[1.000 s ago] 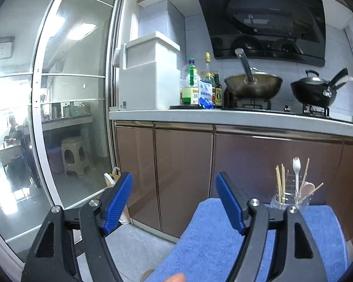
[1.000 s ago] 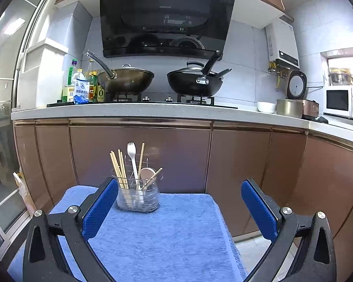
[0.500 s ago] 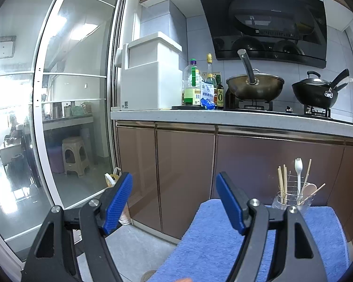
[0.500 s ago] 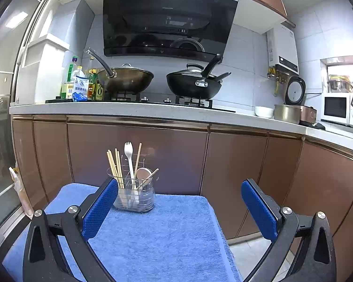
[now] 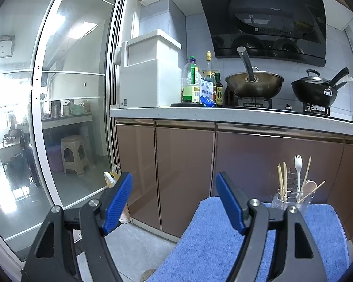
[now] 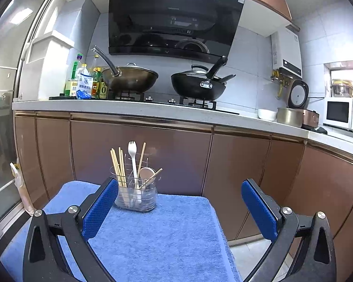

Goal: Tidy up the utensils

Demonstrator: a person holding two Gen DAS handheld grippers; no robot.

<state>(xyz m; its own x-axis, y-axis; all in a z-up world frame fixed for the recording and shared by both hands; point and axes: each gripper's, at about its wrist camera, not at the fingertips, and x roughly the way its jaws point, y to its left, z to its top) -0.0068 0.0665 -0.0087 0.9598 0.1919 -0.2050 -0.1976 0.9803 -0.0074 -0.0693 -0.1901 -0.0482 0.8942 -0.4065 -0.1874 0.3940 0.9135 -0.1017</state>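
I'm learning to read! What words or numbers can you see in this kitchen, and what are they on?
"0": on the yellow label of the dark sauce bottle on the counter.
Blue and white bag beside it: printed characters, too blurred to read.
Range hood: small brand mark, too small to read.
Green-label oil bottle: print too small to read.
Nothing else is readable.

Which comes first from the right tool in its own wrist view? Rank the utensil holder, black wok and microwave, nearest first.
From the right tool:
1. Utensil holder, just ahead on the blue towel, toward the left finger.
2. Black wok, on the stove behind the counter edge.
3. Microwave, far right, at the counter's corner.
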